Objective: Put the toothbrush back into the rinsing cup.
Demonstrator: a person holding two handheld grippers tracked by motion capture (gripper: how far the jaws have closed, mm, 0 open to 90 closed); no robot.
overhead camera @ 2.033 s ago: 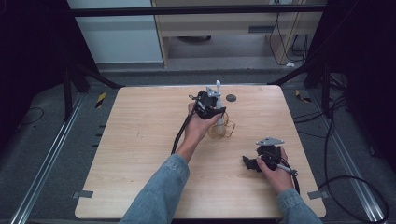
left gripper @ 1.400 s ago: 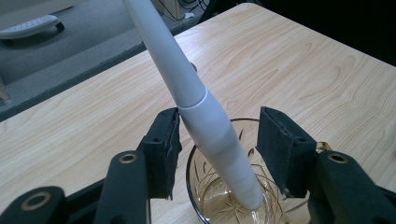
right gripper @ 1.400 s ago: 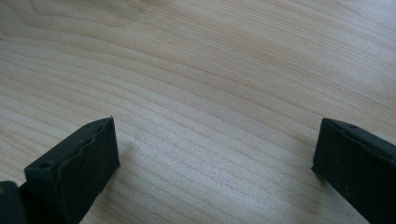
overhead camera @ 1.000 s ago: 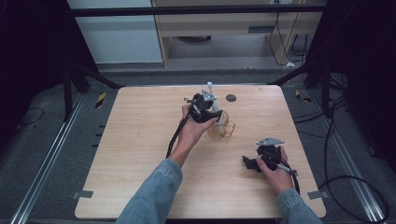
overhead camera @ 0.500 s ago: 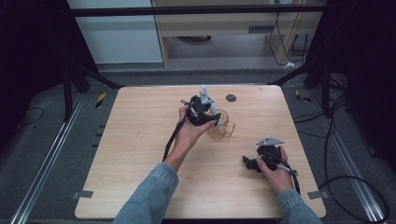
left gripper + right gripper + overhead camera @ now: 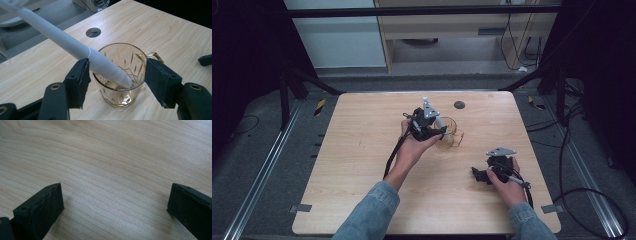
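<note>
1. While my left gripper [image 6: 117,82] hangs just over the table, its two black jaws stand wide apart, one on either side of an amber cut-glass mug [image 6: 121,75]; neither pad presses on the glass, so the gripper is open and holds nothing.
2. A white pen-like stick [image 6: 70,47] slants down from the upper left of the left gripper view, passes close by the left-hand jaw and ends with its rounded tip inside the mug, low against the near wall. Whether the stick touches that jaw I cannot tell.
3. The mug stands upright on the light wooden table [image 6: 155,27], its handle [image 6: 156,55] turned away behind the right-hand jaw. A round hole [image 6: 93,32] in the tabletop lies beyond it.
4. From the high view, my left hand [image 6: 414,145] carries the left gripper [image 6: 447,131] near the table's middle, just beside the mug [image 6: 451,134], with the grey plate [image 6: 428,108] uppermost and the cable [image 6: 393,152] trailing back along my forearm.
5. My right gripper [image 6: 113,207] has its jaws spread wide and empty, close above bare wood grain.
6. In the high view my right hand [image 6: 507,180] holds it low at the table's near right, well apart from the mug, jaws pointing left. My sleeves [image 6: 369,212] are blue denim.
</note>
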